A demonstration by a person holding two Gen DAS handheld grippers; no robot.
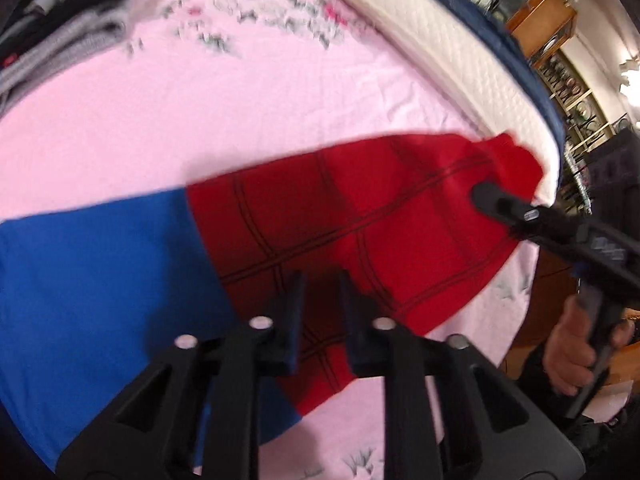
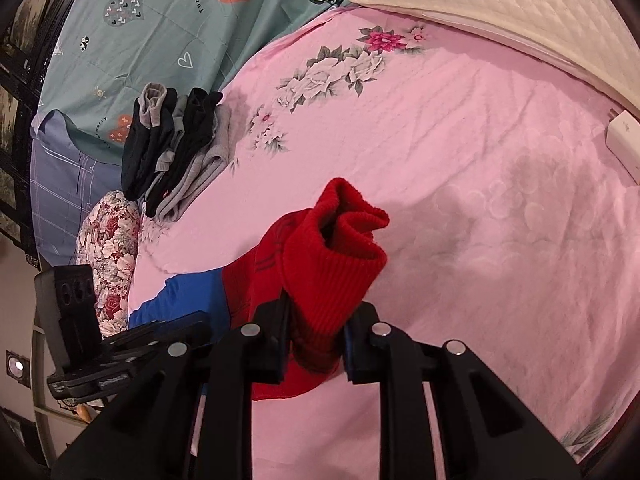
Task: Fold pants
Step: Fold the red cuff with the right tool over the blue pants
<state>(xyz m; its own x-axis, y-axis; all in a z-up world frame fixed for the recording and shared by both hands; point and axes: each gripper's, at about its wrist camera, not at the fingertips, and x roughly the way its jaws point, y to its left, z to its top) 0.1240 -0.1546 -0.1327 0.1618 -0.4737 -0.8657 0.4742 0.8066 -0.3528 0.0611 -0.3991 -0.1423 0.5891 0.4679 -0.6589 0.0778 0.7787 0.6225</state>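
The pants (image 1: 360,208) lie spread across a pink floral bedsheet (image 1: 200,112), with red legs marked by dark lines and a blue upper part. My left gripper (image 1: 322,280) is over the near red leg, its jaws nearly together with dark red fabric pinched between them; this view is blurred. My right gripper (image 2: 324,304) is shut on the ribbed red cuff (image 2: 340,240), which bunches up above the sheet. In the left wrist view the right gripper (image 1: 486,198) reaches in at the far cuff, held by a person's hand (image 1: 568,352). The left gripper (image 2: 192,330) shows at the lower left by the blue part.
A stack of folded dark and grey clothes (image 2: 176,148) lies at the far side of the sheet. A white quilted pillow (image 2: 500,4) is at the head, with a floral cushion (image 2: 112,248) and a teal heart-print cover (image 2: 160,20) beside the bed. A white box (image 2: 624,140) rests at the right edge.
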